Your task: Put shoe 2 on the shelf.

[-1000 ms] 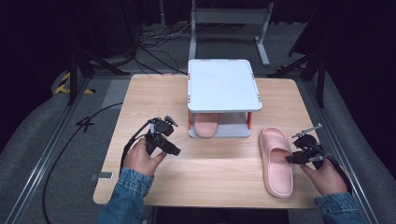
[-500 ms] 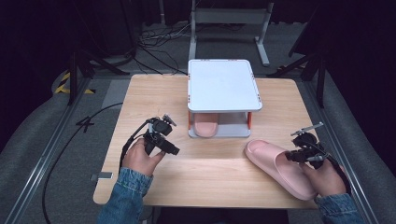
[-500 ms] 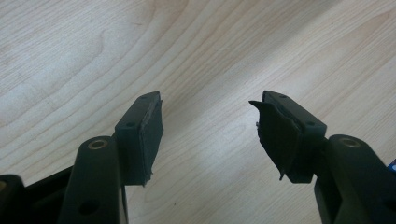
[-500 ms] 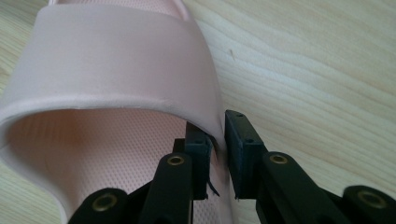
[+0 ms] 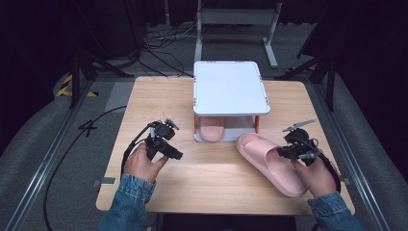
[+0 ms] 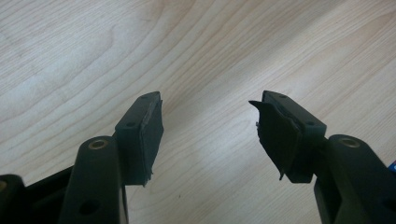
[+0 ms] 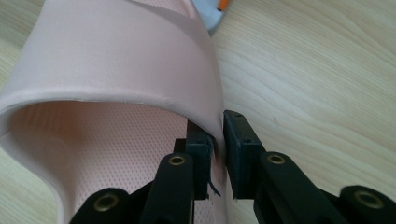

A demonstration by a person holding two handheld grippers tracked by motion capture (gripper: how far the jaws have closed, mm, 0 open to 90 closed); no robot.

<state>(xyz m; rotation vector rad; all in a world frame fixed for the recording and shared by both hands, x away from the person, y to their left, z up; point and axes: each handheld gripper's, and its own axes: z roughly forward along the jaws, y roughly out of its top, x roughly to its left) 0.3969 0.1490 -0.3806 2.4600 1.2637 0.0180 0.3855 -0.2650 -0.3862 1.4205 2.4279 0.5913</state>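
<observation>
A pink slipper (image 5: 262, 156) lies slantwise on the wooden table (image 5: 159, 96), its toe pointing at the white rack (image 5: 230, 89). My right gripper (image 5: 282, 153) is shut on it. In the right gripper view the two pads (image 7: 201, 149) pinch the edge of the slipper's strap (image 7: 116, 70), and these jaws have just been closing on that edge. A second pink slipper (image 5: 211, 131) sits on the lower level under the rack's white top. At the left, my left gripper (image 5: 177, 155) hovers low over bare wood. Its jaws (image 6: 208, 126) stand open with nothing between them.
The rack stands at the table's back middle on orange legs, and one corner of it (image 7: 212, 16) shows just beyond the held slipper. Bare wood lies between the two hands. A black cable (image 5: 86, 139) trails off the table's left side.
The slipper has swung from lying straight along the table's right side to a slant, its toe moving left toward the rack. The right hand shifted with it. The left gripper stayed put.
</observation>
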